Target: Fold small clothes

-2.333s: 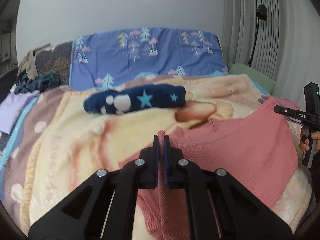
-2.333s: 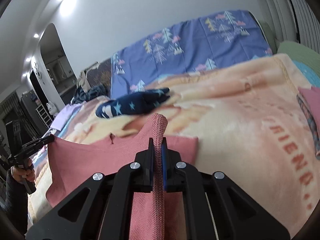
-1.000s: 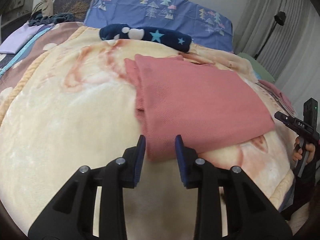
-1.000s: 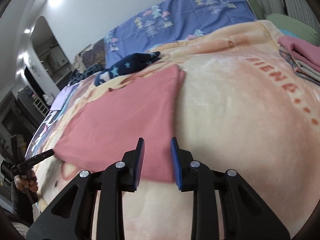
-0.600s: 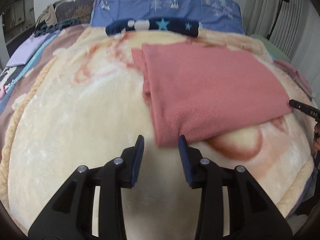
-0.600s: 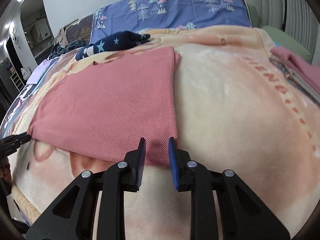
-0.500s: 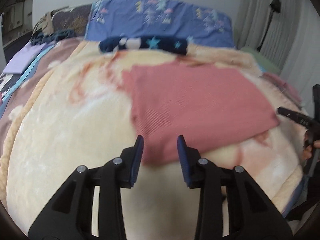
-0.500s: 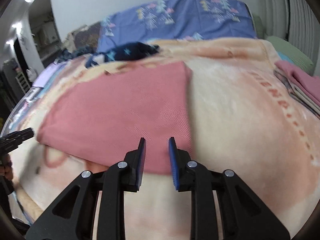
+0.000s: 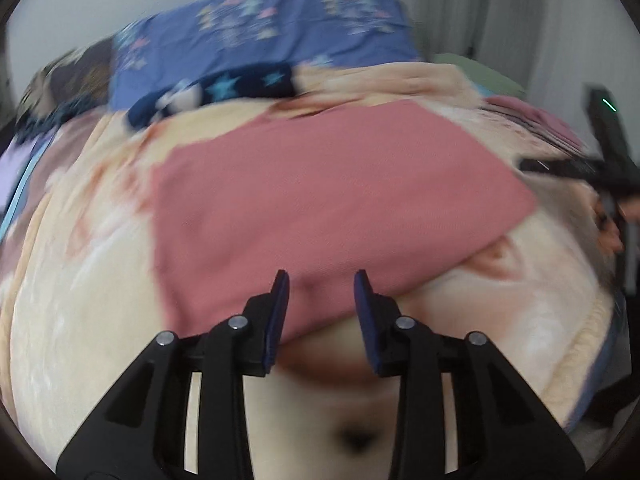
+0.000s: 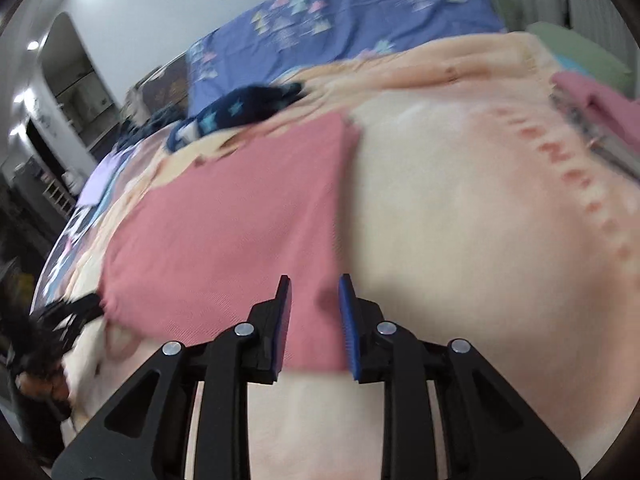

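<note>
A pink knit garment (image 9: 320, 200) lies flat on the cream blanket (image 9: 80, 320), folded into a rough rectangle. It also shows in the right wrist view (image 10: 240, 232). My left gripper (image 9: 321, 280) is open and empty, just above the garment's near edge. My right gripper (image 10: 314, 284) is open and empty, over the garment's near right corner. The right gripper also shows at the right edge of the left wrist view (image 9: 568, 168). The left gripper shows blurred at the left edge of the right wrist view (image 10: 72, 312). Both views are motion-blurred.
A navy star-patterned garment (image 9: 216, 90) lies beyond the pink one, before a blue tree-print pillow (image 9: 260, 28). Folded pink clothes (image 10: 600, 108) are stacked at the right of the bed. The blanket's front edge (image 9: 592, 340) drops off at the right.
Both grippers have let go of the pink garment, which now lies flat on the blanket. Both have since shifted sideways along its near edge, with open jaws.
</note>
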A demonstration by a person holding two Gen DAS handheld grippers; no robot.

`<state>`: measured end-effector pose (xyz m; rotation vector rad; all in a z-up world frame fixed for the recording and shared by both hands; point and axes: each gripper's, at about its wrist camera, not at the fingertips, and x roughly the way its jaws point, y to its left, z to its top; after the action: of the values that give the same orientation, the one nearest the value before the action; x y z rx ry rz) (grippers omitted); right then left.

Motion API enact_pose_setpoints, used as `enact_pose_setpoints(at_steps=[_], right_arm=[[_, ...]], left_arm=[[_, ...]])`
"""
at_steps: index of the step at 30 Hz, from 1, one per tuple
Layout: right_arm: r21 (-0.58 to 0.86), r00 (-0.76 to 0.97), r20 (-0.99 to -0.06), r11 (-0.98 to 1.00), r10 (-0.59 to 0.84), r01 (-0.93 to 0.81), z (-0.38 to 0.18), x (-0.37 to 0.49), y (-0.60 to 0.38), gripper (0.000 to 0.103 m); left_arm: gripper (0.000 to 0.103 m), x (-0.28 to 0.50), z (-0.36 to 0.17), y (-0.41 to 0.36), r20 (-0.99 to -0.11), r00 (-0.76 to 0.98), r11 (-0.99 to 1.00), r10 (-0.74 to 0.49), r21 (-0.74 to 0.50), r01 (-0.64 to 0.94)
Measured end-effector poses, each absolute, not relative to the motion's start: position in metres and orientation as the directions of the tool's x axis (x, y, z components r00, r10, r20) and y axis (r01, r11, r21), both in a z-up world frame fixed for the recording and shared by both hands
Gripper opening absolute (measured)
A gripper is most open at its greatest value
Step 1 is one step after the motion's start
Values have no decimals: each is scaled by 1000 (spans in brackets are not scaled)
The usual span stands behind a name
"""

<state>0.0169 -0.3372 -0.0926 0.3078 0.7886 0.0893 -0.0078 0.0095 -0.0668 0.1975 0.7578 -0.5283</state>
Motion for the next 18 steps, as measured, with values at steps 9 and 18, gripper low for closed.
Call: enact_pose_setpoints(at_steps=[9, 18], right_arm=[[578, 581, -662, 816, 473, -7, -105, 130, -384, 47], [584, 534, -678, 811, 506, -28, -127, 185, -382, 54]], left_arm=[[68, -30, -88, -188, -716, 535, 613, -450, 188, 767], [76, -7, -108, -261, -768, 505, 589, -395, 210, 780]])
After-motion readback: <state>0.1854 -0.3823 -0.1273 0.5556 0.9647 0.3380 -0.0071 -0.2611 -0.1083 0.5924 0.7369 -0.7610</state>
